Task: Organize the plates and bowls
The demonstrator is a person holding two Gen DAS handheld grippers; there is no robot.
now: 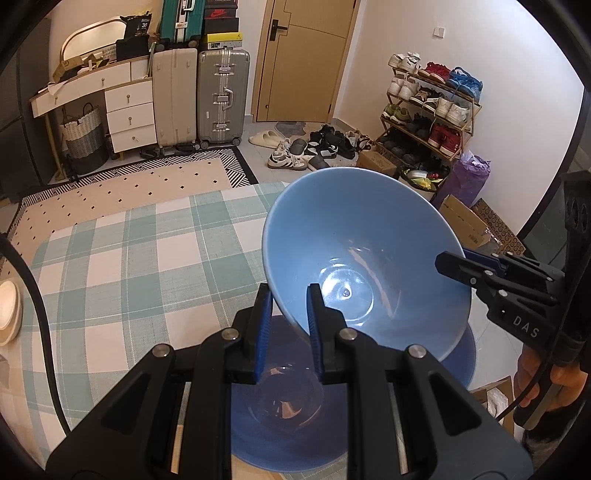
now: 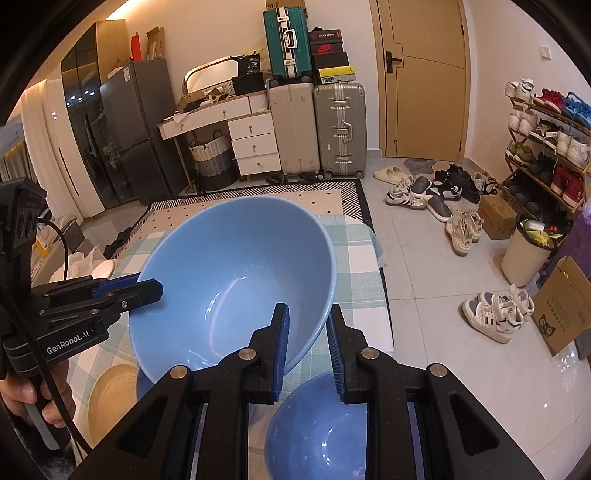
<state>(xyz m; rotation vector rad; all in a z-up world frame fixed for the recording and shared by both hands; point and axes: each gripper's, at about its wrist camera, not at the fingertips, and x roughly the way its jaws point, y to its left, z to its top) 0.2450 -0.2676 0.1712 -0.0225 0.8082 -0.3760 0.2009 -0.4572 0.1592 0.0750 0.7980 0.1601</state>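
Tilted blue bowl [image 1: 365,258] rim between both grippers' part-open jaws, grip unclear, above second bowl [image 2: 317,424], checked tablecloth [image 1: 129,266]

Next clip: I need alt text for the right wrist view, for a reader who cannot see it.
A large light-blue bowl, tilted, is gripped at opposite rims by the right gripper and the left gripper above a green-and-white checked tablecloth. A second blue bowl sits below; suitcases, door and shoes lie beyond.

"GenRobot.AI" on left gripper [image 2: 147,290]; "DAS" on right gripper [image 1: 448,264]; "SF" on box [image 2: 286,4] atop teal suitcase [image 2: 287,42].
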